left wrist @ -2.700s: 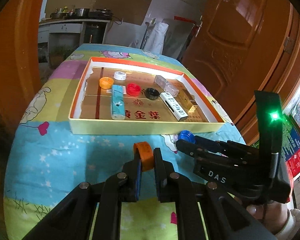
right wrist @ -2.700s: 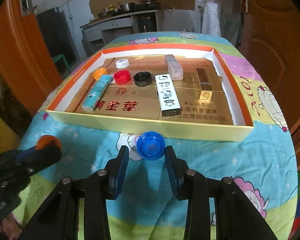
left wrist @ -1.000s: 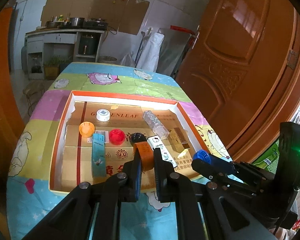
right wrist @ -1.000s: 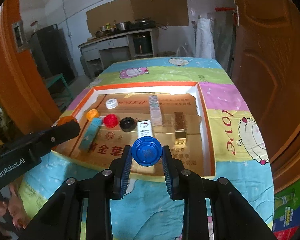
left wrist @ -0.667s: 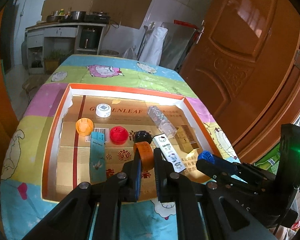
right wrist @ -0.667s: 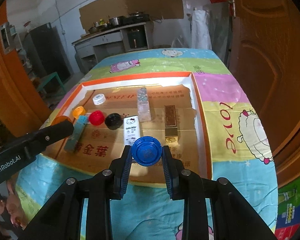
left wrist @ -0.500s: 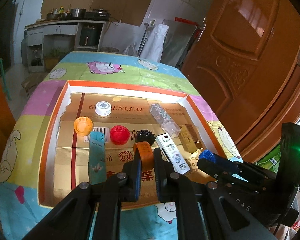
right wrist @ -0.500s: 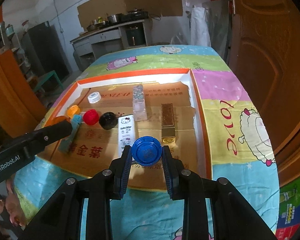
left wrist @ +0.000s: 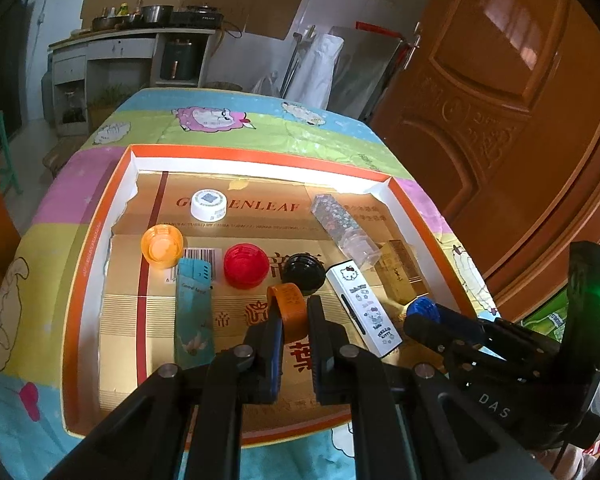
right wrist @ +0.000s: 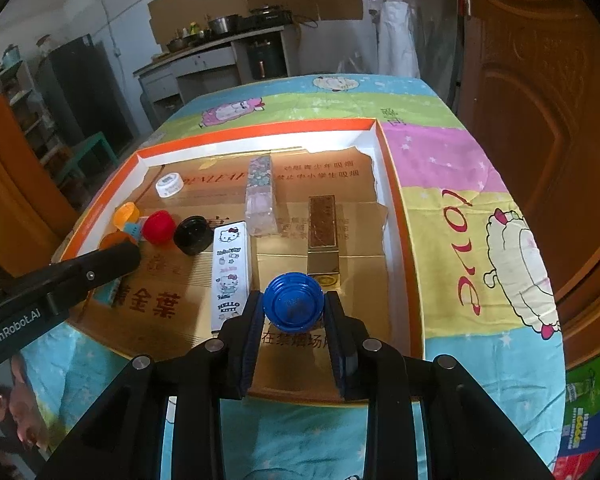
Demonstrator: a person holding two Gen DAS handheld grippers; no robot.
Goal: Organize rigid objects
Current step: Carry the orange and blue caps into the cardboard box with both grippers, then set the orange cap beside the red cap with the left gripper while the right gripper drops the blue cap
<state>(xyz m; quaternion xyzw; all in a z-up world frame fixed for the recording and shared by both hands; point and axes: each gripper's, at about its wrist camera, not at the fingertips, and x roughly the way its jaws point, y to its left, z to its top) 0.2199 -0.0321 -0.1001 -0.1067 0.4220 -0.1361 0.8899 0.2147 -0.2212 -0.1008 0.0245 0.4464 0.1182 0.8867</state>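
Left gripper: jaws clamped edge-on across a burnt-orange plastic bottle cap, held upright over the near middle of the tray.

Right gripper: jaws clamped on the rim of a round blue ribbed plastic bottle cap, its face toward the lens, over the tray's near right part.

Shallow orange-rimmed cardboard tray, gold-printed floor, on the cartoon-print cloth.

Step in hand, as judged: setting both caps down among the caps. Lower each until it is close to the floor before letting go (a cap dropped on edge will roll), and aim for bare card beside the red ribbed cap and black cap, clear of the long white cartoon-printed box.

Farther in: teal slim carton, pale orange cap, white cap, clear glittery rectangular case, gold rectangular box.

View differences: the left view shows the teal carton whole; the right view hides most of it behind the left gripper. The right view alone shows a hand, probably the person's left, at the lower left edge.
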